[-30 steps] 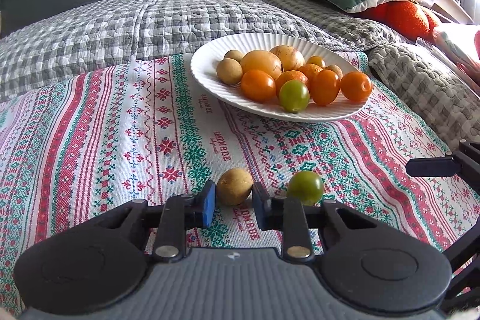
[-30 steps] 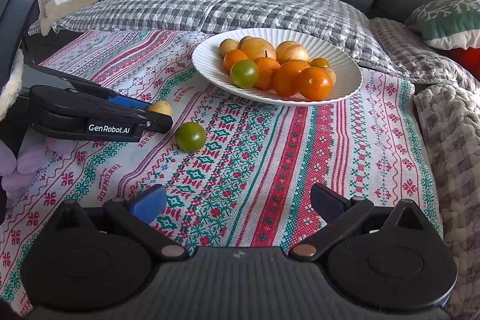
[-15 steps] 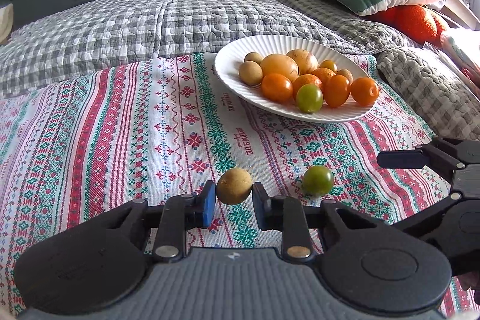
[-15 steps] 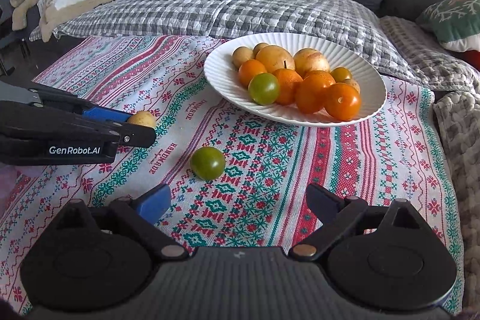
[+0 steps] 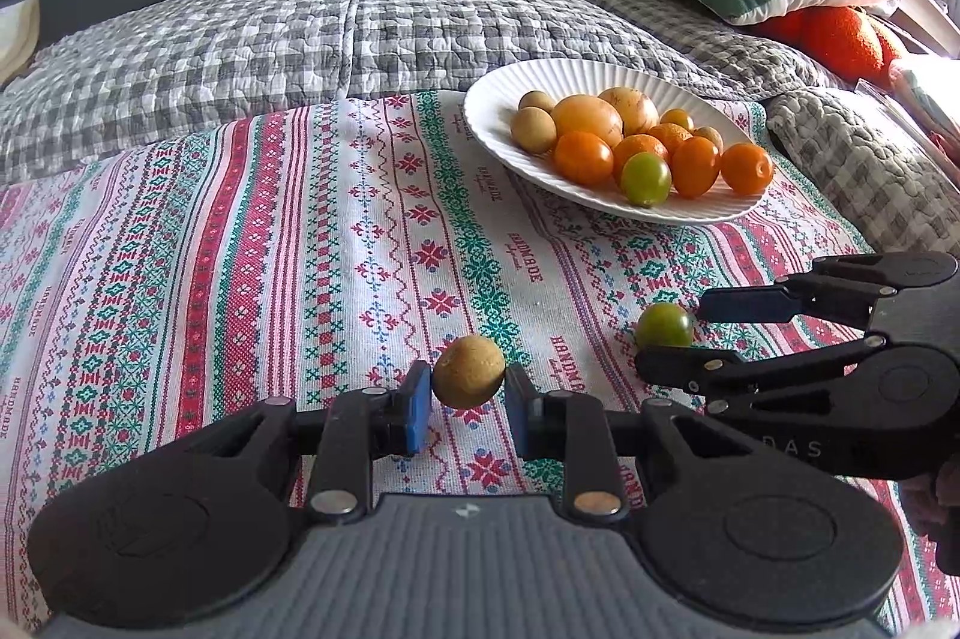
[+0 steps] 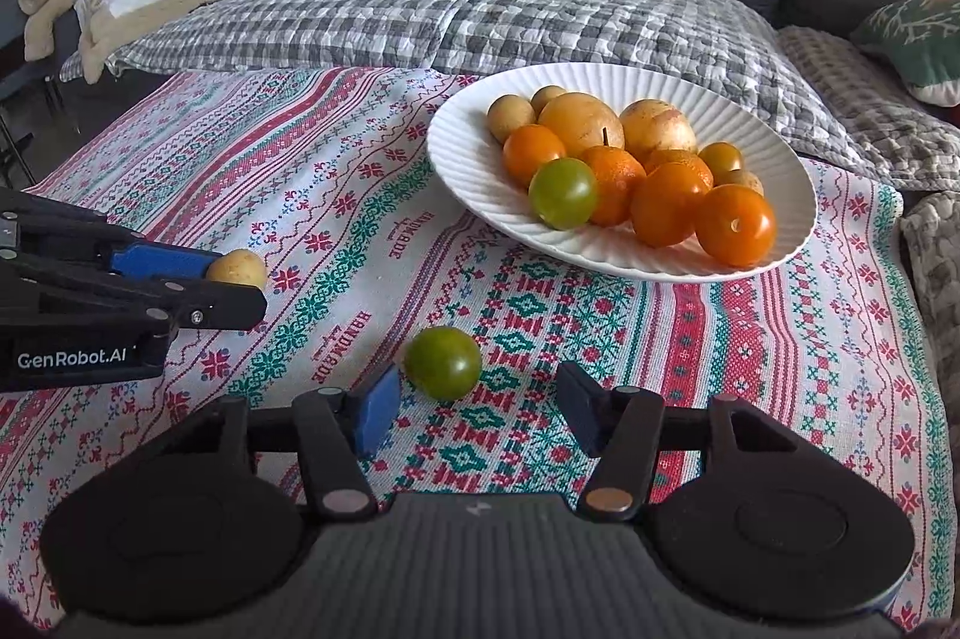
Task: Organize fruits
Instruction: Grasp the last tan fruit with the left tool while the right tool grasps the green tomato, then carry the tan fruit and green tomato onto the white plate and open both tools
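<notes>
Between the spread fingers of the right hand-held gripper (image 6: 477, 414) | green tomato (image 6: 443, 363) lies on cloth, off-centre toward left pad | left hand-held gripper (image 5: 468, 405) clamps tan fruit (image 5: 468, 380) | plate (image 6: 468, 171) ahead-right

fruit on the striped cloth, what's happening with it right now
A person is sorting fruit with two hand-held tongs. The left tongs are shut on a small round tan fruit, held just above the red, green and white patterned cloth. The right tongs are open around a loose green tomato lying on the cloth. The white ribbed plate already holds the other fruit.
</notes>
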`<state>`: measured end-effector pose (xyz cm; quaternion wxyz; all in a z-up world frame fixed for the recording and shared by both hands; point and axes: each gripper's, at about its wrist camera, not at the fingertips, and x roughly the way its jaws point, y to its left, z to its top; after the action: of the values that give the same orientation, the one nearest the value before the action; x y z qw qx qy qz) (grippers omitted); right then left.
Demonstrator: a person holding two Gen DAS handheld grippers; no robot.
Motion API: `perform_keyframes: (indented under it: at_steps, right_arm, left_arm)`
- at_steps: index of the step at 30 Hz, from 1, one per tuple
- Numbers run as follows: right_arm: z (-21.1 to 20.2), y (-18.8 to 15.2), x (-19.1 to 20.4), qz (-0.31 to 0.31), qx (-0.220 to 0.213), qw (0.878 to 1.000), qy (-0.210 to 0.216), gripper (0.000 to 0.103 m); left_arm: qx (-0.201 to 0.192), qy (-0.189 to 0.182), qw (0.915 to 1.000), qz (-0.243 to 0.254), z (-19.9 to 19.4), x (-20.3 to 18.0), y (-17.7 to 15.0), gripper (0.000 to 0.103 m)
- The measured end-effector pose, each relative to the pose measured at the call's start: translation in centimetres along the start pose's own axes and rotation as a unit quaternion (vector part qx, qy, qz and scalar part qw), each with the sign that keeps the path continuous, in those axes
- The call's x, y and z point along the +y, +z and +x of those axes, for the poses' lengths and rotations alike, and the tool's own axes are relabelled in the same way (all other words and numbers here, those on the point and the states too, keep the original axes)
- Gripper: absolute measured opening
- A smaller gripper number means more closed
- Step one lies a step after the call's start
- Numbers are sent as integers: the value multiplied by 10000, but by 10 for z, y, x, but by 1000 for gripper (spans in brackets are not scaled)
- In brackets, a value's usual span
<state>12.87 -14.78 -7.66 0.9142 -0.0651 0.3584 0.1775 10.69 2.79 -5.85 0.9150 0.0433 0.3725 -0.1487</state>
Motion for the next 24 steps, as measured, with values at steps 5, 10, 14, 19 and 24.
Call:
perform_keyframes:
  at_steps: [5,10,14,19,24]
  right_arm:
    - [3,3,1,46,5,10000,79,24]
    - [1,5,1,94,-9,9999,87,24]
    - [-6,7,-2,118,-68,9999,94,24]
    - [-16,8,-10,218,-160,9996,37,24]
    - [-26,8,-23,362,-268,9990,-49,24]
  left_arm:
    - [6,21,10000,-15,-2,-1,1,21]
    - [28,22,10000,32,-3,-5,0,21]
    - [26,-15,10000,52,-5,-8,2,21]
    - [24,-107,9999,24,-7,-12,6,21]
    - [-39,-188,9998,28,-11,-20,8,21]
